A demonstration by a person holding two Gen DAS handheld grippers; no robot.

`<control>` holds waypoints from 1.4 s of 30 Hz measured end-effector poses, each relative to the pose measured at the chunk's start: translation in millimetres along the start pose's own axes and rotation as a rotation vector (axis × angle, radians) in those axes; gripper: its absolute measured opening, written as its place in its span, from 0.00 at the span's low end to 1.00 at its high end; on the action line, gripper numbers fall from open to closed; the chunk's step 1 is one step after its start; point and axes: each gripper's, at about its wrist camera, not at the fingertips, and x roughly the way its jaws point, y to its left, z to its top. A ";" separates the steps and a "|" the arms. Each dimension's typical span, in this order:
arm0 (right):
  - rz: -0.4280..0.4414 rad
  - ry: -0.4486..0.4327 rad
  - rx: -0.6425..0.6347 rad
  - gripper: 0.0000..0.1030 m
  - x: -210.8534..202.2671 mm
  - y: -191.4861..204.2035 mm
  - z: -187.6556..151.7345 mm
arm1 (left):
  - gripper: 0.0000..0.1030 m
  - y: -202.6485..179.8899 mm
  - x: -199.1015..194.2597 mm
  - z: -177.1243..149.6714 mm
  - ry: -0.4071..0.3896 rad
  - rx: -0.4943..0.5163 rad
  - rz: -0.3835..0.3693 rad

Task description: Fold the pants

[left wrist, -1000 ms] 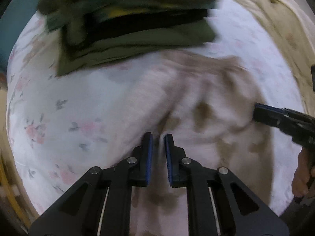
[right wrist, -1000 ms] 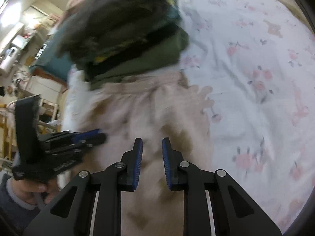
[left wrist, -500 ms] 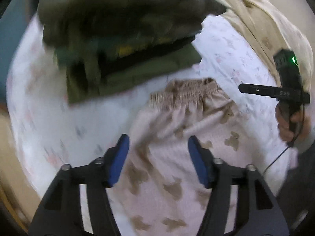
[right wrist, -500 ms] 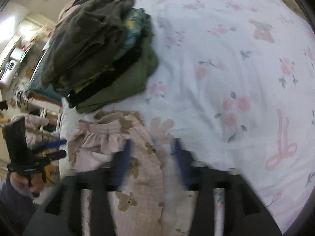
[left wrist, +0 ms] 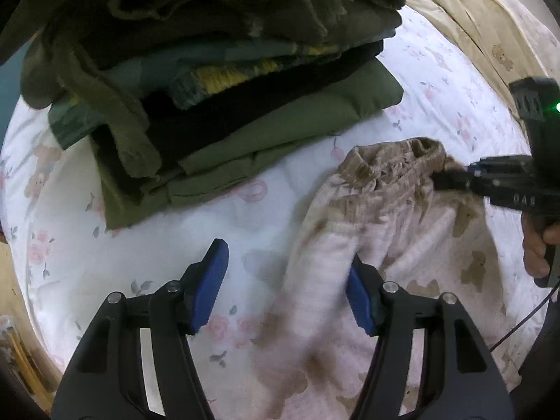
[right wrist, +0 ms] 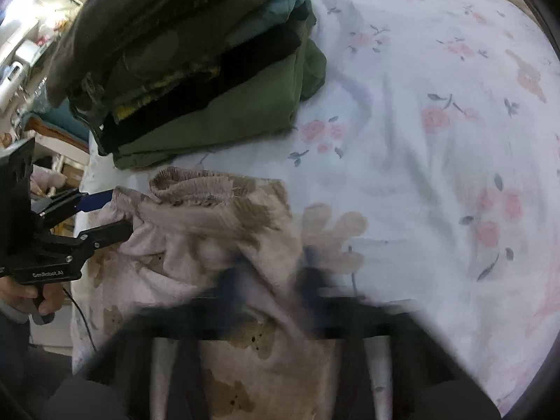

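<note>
Left gripper [left wrist: 287,280]: jaws released, pants [left wrist: 402,231] fabric loose between them. Right gripper [left wrist: 442,179]: jaws clenched on the waistband [left wrist: 395,161]. Pants lie on the bed [left wrist: 262,217], clothes stack [left wrist: 224,80] beyond.

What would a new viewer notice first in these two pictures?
First the pale pink pants with brown bears, crumpled on the flowered sheet. Behind them rises a stack of folded dark clothes. The right gripper pinches the waistband, while the left gripper hangs open over the pants.
</note>
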 end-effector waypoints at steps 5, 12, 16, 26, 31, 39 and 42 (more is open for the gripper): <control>0.029 -0.029 0.052 0.04 -12.1 -19.0 8.2 | 0.58 -12.3 -0.5 4.8 -0.018 0.040 -0.009; 0.022 0.036 0.032 0.14 -9.1 -19.9 7.0 | 0.58 -17.5 -8.1 13.3 -0.027 0.056 -0.125; 0.049 0.034 0.035 0.16 -13.9 -29.4 11.1 | 0.47 -30.4 16.9 24.1 0.051 0.134 -0.075; 0.001 0.115 -0.106 0.07 -9.3 -21.7 18.2 | 0.09 -42.7 49.5 39.6 0.112 0.201 -0.136; -0.015 0.070 -0.138 0.03 -24.2 -16.4 14.9 | 0.05 -58.5 27.9 32.0 0.019 0.232 -0.121; -0.058 -0.033 -0.280 0.02 -66.1 17.7 33.7 | 0.04 -44.0 -44.0 23.9 -0.149 0.230 -0.042; -0.068 -0.102 -0.331 0.02 -88.8 39.1 57.6 | 0.04 -42.2 -88.3 34.7 -0.258 0.243 0.046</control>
